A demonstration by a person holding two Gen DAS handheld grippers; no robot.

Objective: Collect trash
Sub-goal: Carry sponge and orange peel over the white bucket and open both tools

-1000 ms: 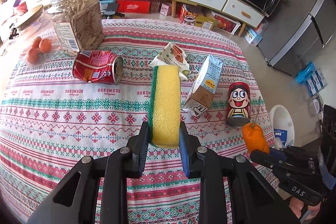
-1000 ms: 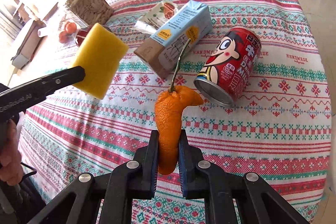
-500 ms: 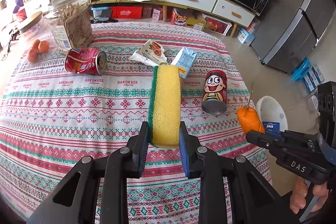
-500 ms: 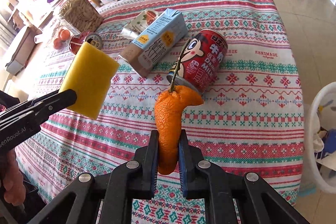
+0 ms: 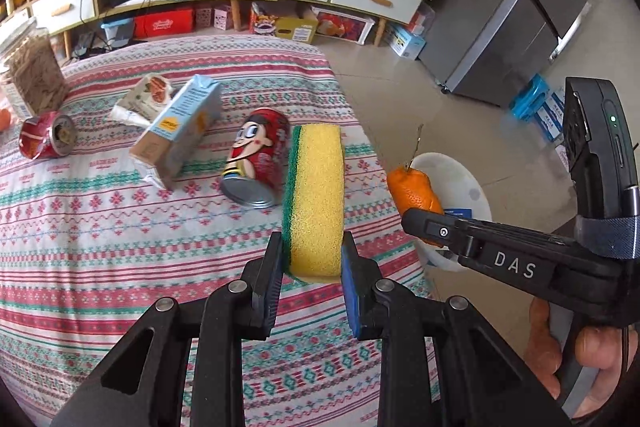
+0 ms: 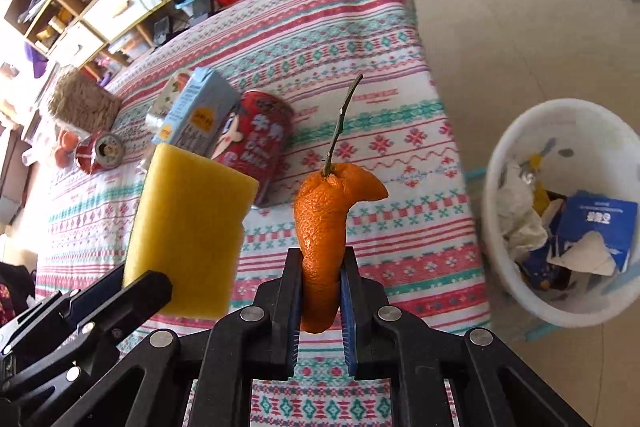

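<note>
Both claws have swung off toward the counter's [image 6: 400, 75] edge, and the white trash bin [image 6: 500, 155] now shows at three o'clock on the floor. The right claw [image 6: 320, 303] is clamped on the orange peel [image 6: 320, 223]; the left claw [image 5: 312, 267] pinches the sponge [image 5: 316, 203]. Cartoon can [image 5: 260, 163], carton [image 5: 180, 131] and wrapper [image 5: 148, 95] lie at ten o'clock, uncollected. The drop looks close.
</note>
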